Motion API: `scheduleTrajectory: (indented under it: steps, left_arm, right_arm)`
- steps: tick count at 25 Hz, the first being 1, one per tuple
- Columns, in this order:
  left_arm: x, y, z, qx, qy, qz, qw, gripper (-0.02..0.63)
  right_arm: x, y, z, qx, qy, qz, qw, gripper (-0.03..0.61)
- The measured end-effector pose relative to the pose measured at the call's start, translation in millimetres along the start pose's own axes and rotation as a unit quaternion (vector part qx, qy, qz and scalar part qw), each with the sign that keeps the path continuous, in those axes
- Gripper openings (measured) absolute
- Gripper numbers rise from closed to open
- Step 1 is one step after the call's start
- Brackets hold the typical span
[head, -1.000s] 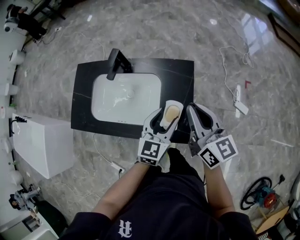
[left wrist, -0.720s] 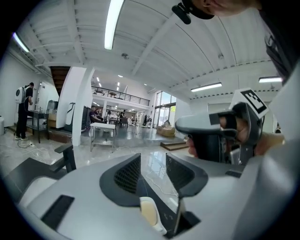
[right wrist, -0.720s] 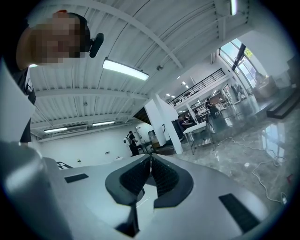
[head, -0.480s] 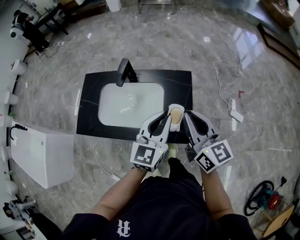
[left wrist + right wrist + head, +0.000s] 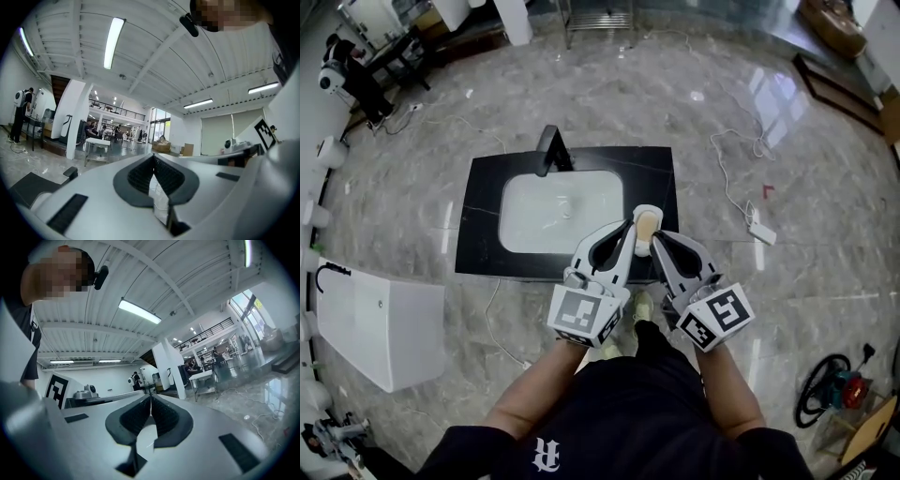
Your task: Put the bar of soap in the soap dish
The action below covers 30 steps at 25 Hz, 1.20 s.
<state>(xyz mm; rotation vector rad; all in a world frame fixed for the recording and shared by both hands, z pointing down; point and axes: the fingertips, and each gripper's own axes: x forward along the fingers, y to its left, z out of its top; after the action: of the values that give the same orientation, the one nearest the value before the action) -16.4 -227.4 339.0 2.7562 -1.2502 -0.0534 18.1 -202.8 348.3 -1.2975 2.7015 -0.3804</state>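
On counter (image 5: 661,169), soap (image 5: 646,225) in dish (image 5: 648,209), between left claw (image 5: 629,226) and right claw (image 5: 655,236) (both pressed together, empty).

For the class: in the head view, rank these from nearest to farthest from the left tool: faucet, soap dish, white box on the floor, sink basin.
1. soap dish, just right of the tip of the left tool.
2. sink basin, up and to the left.
3. faucet, at the basin's far edge.
4. white box, far left on the floor.
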Motion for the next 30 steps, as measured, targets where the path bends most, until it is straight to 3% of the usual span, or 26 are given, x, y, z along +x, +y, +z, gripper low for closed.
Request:
scheduleTrajectory:
  steps: [13,30]
  left_arm:
    - [-37.6,-30.2,20.0,0.005,-0.017,-0.026,0.9995,0.006]
    - [-35.0,-23.8,17.4,0.002,-0.013,-0.021,0.9997,0.006]
  right_arm:
    - [-18.4,24.9,15.7,-0.056,-0.006,-0.030,0.998,0.008]
    - [-7.8,26.3,17.5,-0.062,-0.003,-0.026,0.998,0.007]
